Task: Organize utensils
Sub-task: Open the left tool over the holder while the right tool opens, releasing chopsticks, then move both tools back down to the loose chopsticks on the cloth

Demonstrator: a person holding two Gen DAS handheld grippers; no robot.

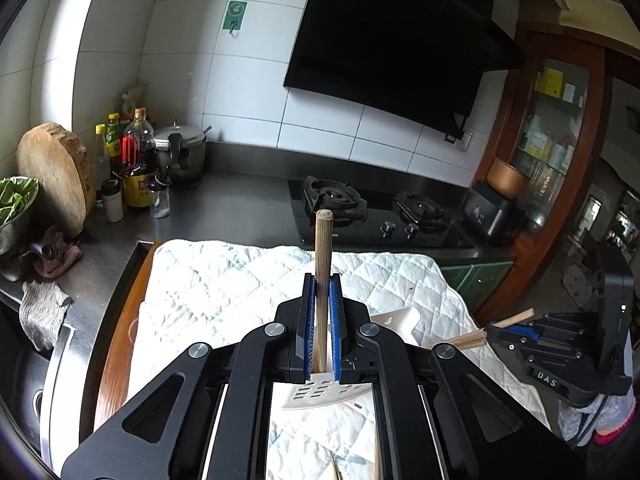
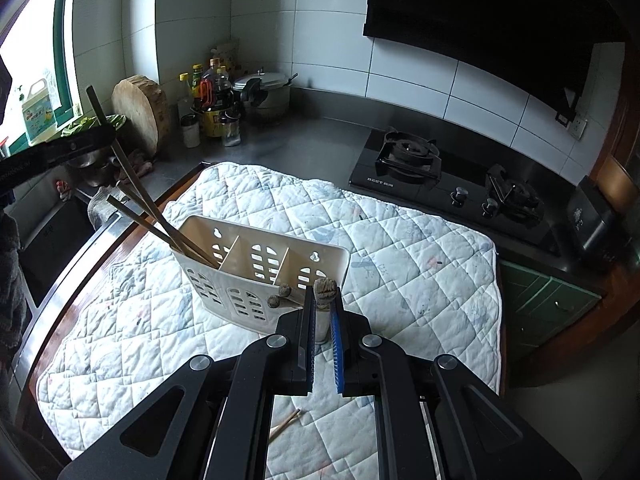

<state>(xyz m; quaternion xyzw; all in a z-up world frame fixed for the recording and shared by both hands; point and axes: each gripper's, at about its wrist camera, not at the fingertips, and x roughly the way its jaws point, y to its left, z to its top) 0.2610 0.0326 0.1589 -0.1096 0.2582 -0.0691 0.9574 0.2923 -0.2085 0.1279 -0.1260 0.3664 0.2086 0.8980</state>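
Observation:
My left gripper (image 1: 323, 286) is shut on a wooden chopstick (image 1: 322, 264) that stands upright above the white slotted utensil holder (image 1: 316, 394). In the right wrist view the holder (image 2: 256, 276) stands on a quilted cloth with three compartments; several chopsticks (image 2: 152, 216) lean in its left compartment, one of them held by the left gripper (image 2: 76, 146). My right gripper (image 2: 323, 300) is shut on a wooden chopstick (image 2: 325, 289) seen end-on, with two more chopstick ends (image 2: 280, 296) beside it. The right gripper (image 1: 516, 330) also shows in the left wrist view.
The white quilted cloth (image 2: 400, 248) covers a wooden board. A loose chopstick (image 2: 285, 423) lies on it near me. A gas hob (image 2: 448, 184) is at the back right. Bottles (image 2: 212, 100), a pot (image 2: 266, 94) and a round chopping block (image 2: 140, 114) stand at the back left. A sink (image 1: 24, 360) is at the left.

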